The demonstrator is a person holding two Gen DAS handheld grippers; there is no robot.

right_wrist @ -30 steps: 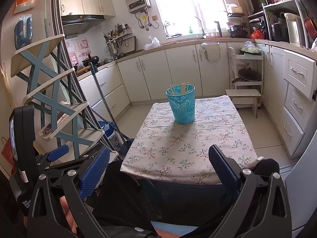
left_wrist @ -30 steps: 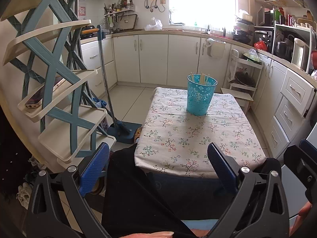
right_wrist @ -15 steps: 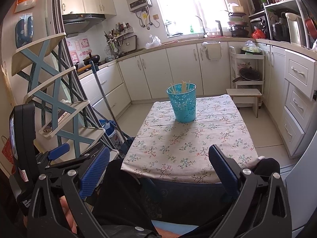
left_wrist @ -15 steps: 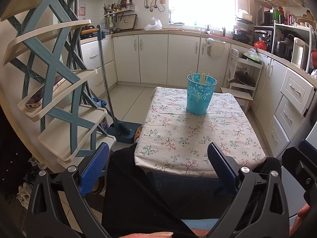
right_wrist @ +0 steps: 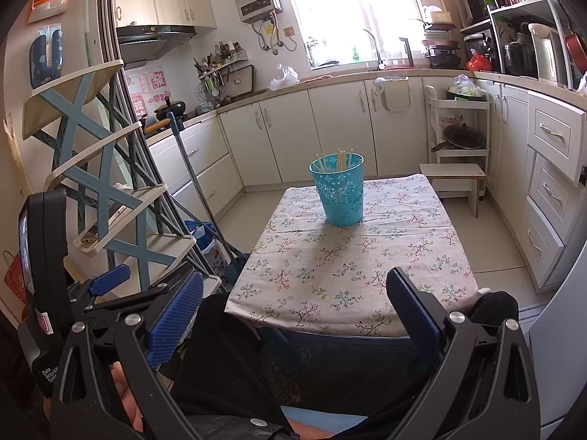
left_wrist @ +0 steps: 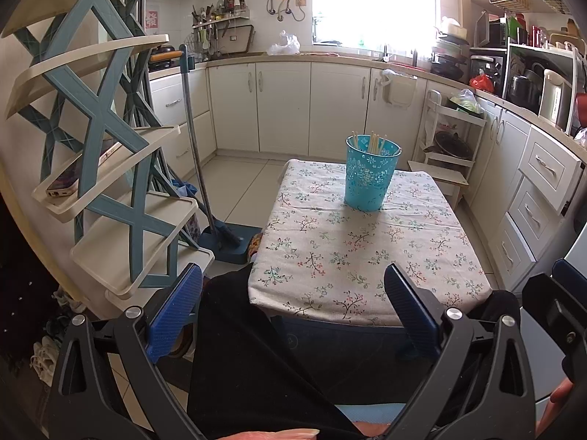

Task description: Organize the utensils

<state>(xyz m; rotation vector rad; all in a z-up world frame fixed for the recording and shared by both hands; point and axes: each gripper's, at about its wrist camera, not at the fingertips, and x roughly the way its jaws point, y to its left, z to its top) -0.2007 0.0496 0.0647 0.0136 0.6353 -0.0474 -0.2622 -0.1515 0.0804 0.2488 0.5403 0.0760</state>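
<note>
A turquoise perforated holder (left_wrist: pixel 371 174) stands upright at the far middle of a small table with a floral cloth (left_wrist: pixel 363 256). Several pale chopsticks (left_wrist: pixel 374 143) stick out of it. The holder also shows in the right wrist view (right_wrist: pixel 340 192), with the chopsticks (right_wrist: pixel 341 159) inside. My left gripper (left_wrist: pixel 293 286) is open and empty, held back before the table's near edge. My right gripper (right_wrist: pixel 295 288) is also open and empty at the near edge. The left gripper's body shows at the lower left of the right wrist view (right_wrist: pixel 110 293).
A tiered cream and blue rack (left_wrist: pixel 110 168) stands left of the table, with a phone (left_wrist: pixel 82 172) on a shelf. A mop (left_wrist: pixel 205 168) leans beside it. White cabinets (left_wrist: pixel 543 190) line the back and right. A small stool (right_wrist: pixel 453 179) sits behind the table.
Both views have shifted very slightly; the holder sits a touch higher in the right wrist view. Both grippers stay open and empty.
</note>
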